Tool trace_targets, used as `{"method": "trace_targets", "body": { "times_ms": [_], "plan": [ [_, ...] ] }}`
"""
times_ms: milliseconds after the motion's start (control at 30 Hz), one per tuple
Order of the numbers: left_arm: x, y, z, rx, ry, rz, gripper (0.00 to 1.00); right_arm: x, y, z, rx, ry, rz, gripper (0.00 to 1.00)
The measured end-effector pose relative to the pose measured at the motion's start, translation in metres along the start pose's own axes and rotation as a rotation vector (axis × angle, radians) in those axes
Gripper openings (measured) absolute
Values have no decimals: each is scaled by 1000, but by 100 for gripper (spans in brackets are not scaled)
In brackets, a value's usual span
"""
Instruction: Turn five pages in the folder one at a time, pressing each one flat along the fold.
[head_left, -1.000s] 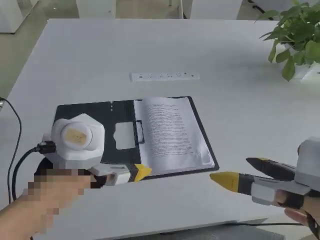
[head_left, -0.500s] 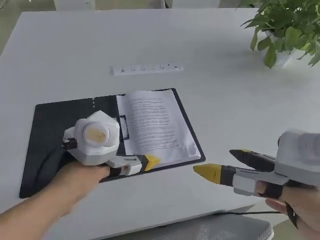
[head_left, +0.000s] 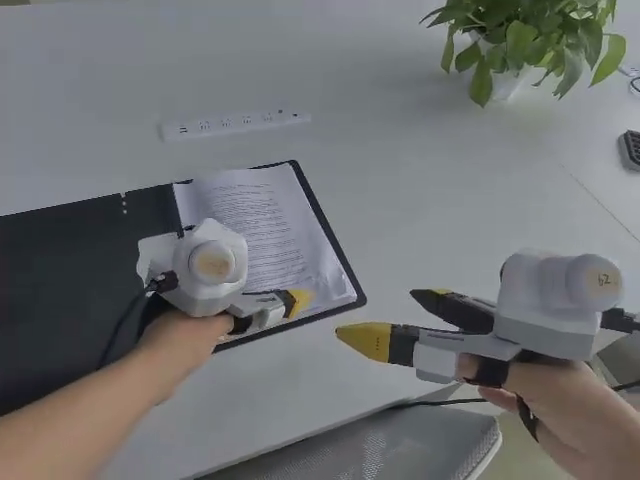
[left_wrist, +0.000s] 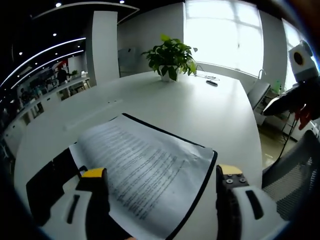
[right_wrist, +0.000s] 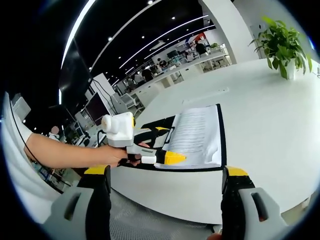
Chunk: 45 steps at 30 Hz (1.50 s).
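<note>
I have my left claw (left_wrist: 162, 172) spread wide and empty over the near corner of the printed page (head_left: 255, 230) in the open folder (head_left: 60, 280) on the desk (head_left: 430, 180), while my right claw (head_left: 383, 315), equally agape and empty, hangs just right of the folder.

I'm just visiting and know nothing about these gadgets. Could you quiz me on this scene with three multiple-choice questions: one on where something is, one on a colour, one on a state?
1. Where is the power strip?
A. On the folder
B. Beyond the folder
C. In a gripper

2. What colour is the folder's cover?
A. Black
B. Red
C. Green

3. How is the right gripper?
A. Shut on a page
B. Shut on the power strip
C. Open, empty

Answers:
1 B, it lies past the folder's far edge.
2 A, its bare left half is black.
3 C, its jaws stand apart with nothing between.
</note>
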<state>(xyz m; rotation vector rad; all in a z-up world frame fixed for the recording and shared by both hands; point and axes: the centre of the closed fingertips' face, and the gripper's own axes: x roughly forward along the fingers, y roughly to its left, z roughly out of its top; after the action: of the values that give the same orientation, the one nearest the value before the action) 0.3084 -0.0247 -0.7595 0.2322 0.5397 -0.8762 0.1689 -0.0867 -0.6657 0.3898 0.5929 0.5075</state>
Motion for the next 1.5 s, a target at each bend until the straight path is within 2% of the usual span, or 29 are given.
{"method": "trace_targets", "body": {
  "times_ms": [200,367,633,767,967,1500],
  "plan": [
    [21,0,-6,45,18,23,84,2,-4,2,14,-24,-6,91],
    [34,1,-7,9,20,31,83,5,-7,1,30,-33,-9,91],
    [48,-11,-19,12,58,32,81,8,-10,0,38,-27,-11,90],
    [50,-10,-24,14,72,48,78,11,-14,-1,42,-26,-16,90],
    [50,-13,-25,10,72,34,70,18,-14,-1,52,-24,-9,90],
    [50,-13,-25,0,51,13,60,46,-16,1,65,-6,14,89]
  ]
}}
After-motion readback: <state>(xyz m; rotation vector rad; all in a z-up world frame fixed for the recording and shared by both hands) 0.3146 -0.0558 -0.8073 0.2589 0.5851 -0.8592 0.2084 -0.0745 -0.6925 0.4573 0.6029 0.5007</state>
